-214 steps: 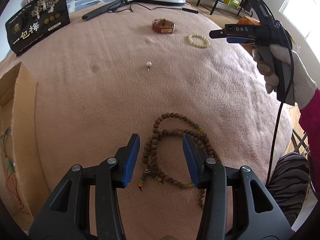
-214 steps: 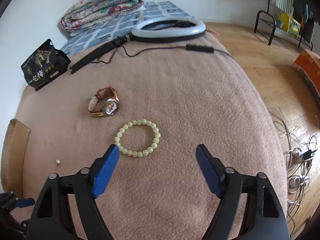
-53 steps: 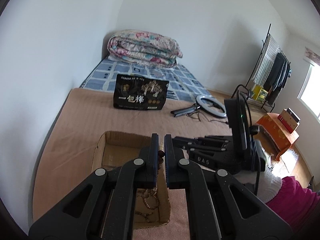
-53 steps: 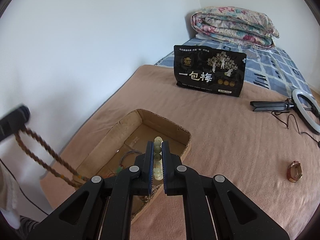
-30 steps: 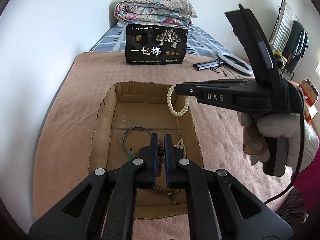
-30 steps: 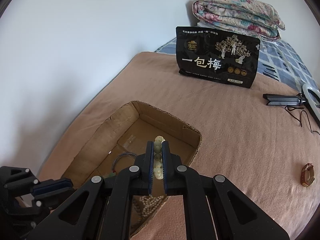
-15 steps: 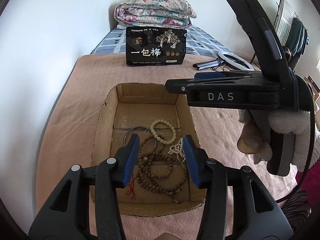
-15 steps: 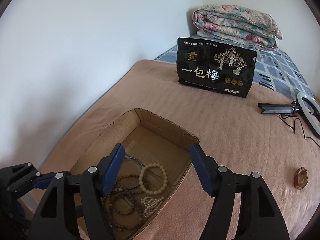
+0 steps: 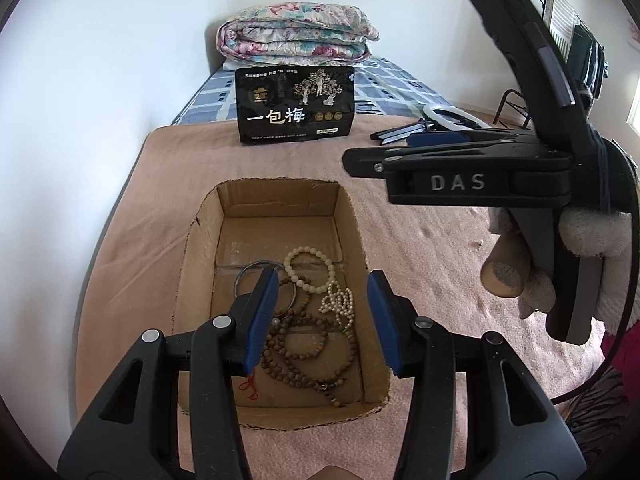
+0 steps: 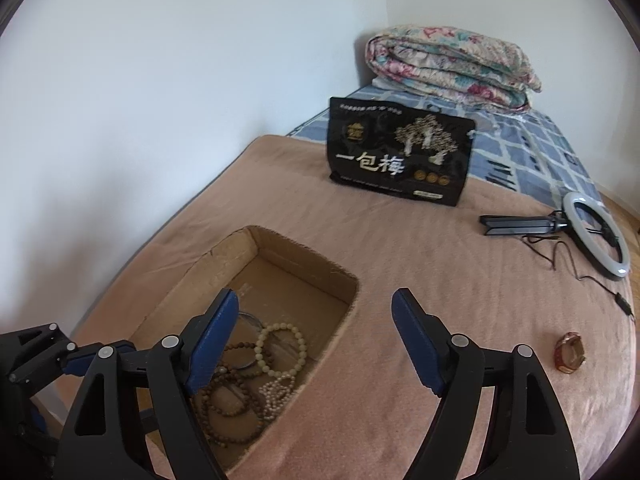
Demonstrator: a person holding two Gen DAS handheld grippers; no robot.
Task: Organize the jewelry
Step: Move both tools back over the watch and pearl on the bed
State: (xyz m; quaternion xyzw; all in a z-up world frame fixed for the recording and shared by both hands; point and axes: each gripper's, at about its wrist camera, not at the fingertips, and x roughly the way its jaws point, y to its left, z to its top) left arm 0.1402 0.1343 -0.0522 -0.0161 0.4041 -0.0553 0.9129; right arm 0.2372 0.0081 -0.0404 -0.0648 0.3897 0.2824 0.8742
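Leather-strapped watch [image 10: 569, 357] on the bed looks light and stiff; your right tool [image 10: 316, 340], spread wide and empty, should pinch its case.

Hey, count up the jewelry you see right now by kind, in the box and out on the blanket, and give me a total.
Bead bracelets: 1, pale bead bracelet in the cardboard box
Wooden bead strands: 1, brown mala
Pearl strands: 1, white pearl strand
Metal bangles: 1, bangle
Watches: 1, watch on the blanket
Total: 5
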